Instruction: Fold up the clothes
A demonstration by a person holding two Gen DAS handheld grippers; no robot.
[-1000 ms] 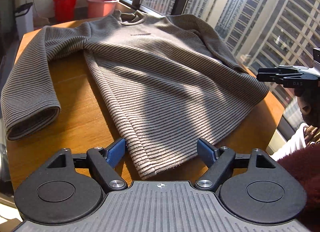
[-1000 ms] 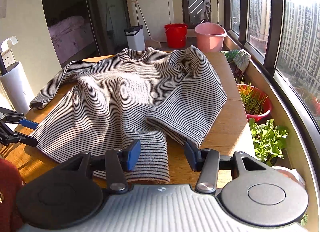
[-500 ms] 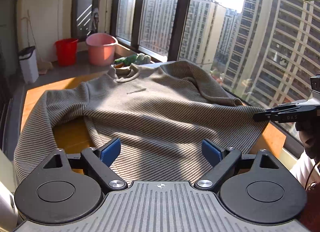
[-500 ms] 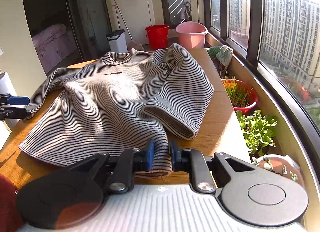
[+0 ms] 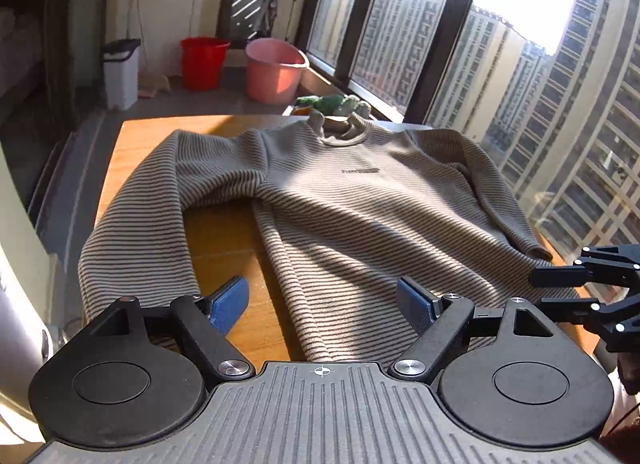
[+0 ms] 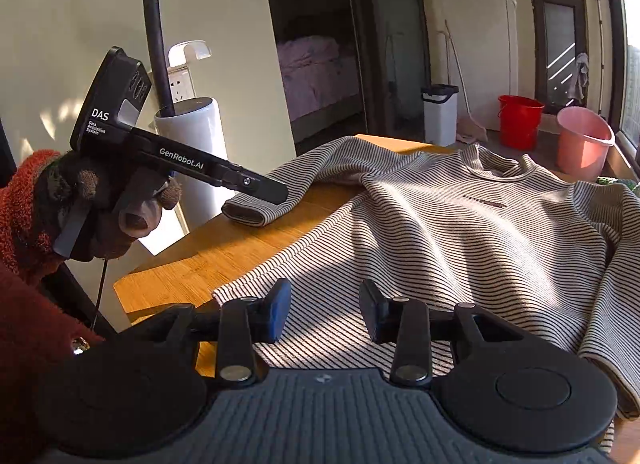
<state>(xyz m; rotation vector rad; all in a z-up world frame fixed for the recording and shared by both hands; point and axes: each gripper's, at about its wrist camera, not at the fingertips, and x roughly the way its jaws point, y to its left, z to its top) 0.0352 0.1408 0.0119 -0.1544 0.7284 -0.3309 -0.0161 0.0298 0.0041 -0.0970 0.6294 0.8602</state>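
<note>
From the left wrist view, the folding looks barely begun: the beige long-sleeved sweater with thin dark stripes [image 5: 360, 216] lies face up and spread on the orange wooden table [image 5: 236, 240], one sleeve curving toward the left gripper [image 5: 324, 300], whose blue-padded jaws stand wide apart, holding nothing. From the right wrist view, the right gripper [image 6: 324, 312] hovers over the hem, released too; both sleeves and body remain unfolded, softly rumpled.
</note>
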